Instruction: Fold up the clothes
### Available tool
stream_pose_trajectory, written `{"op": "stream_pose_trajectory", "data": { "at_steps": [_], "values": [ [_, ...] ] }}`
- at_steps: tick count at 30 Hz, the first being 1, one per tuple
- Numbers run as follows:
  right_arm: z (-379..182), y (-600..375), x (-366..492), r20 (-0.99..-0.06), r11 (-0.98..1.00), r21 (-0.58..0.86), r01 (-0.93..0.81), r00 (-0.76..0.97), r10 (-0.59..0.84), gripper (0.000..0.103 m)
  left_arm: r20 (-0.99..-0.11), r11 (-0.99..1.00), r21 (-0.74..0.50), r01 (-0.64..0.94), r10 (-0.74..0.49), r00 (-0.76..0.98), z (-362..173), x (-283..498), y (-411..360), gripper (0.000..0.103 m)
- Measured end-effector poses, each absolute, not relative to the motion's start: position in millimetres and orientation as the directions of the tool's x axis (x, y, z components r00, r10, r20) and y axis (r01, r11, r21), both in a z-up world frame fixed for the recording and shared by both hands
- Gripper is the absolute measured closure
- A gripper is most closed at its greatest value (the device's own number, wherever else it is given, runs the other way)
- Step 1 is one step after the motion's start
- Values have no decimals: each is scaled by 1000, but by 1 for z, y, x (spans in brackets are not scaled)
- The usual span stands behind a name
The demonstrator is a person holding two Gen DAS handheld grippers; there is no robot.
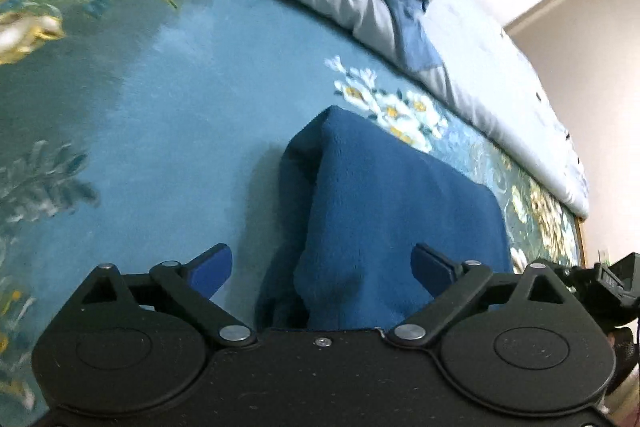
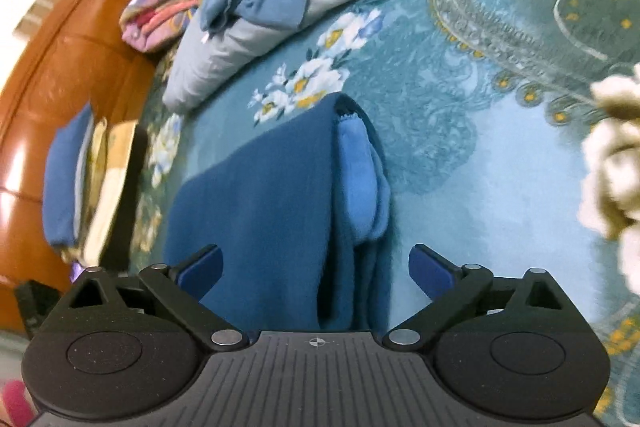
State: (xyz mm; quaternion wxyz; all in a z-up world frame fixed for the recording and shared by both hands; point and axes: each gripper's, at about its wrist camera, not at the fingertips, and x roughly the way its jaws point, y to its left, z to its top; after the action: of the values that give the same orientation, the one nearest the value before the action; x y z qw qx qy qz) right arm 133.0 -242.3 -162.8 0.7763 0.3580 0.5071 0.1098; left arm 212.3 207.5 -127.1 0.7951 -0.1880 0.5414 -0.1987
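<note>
I find the dark blue fleece garment (image 1: 396, 215) lying folded on the floral teal bedspread (image 1: 192, 99), dead ahead at twelve o'clock of both tools. Its long axis runs away from me, twelve to six. My left gripper (image 1: 322, 269) stands wide open and holds nothing; my right gripper (image 2: 316, 269) likewise. Each straddles a near corner, so I judge neither arm nearer. The lighter blue cuff (image 2: 360, 183) shows on the right-hand fold. I can read no brand, label or writing.

The blue garment (image 1: 392, 227) runs out of sight beneath the left gripper (image 1: 322, 267) at bottom centre. Flowers at upper left of the carpet (image 1: 160, 75) are blurred.
</note>
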Motion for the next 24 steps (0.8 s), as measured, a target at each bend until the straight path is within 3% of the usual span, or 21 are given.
{"op": "stream_pose_trajectory", "data": {
  "at_steps": [8,12,24],
  "values": [
    [-211,-227,166,-689,687,700,197,441,575,0,-786,813,-566,136,-582,211,-178,247,192,7],
    [-229,-226,171,-656,645,737,203,443,610,0,-754,784,-611,113,-619,218,-187,253,194,3],
    [-242,-222,183,-606,593,783,188,446,659,0,-694,723,-675,148,-690,206,-194,262,170,4]
  ]
}}
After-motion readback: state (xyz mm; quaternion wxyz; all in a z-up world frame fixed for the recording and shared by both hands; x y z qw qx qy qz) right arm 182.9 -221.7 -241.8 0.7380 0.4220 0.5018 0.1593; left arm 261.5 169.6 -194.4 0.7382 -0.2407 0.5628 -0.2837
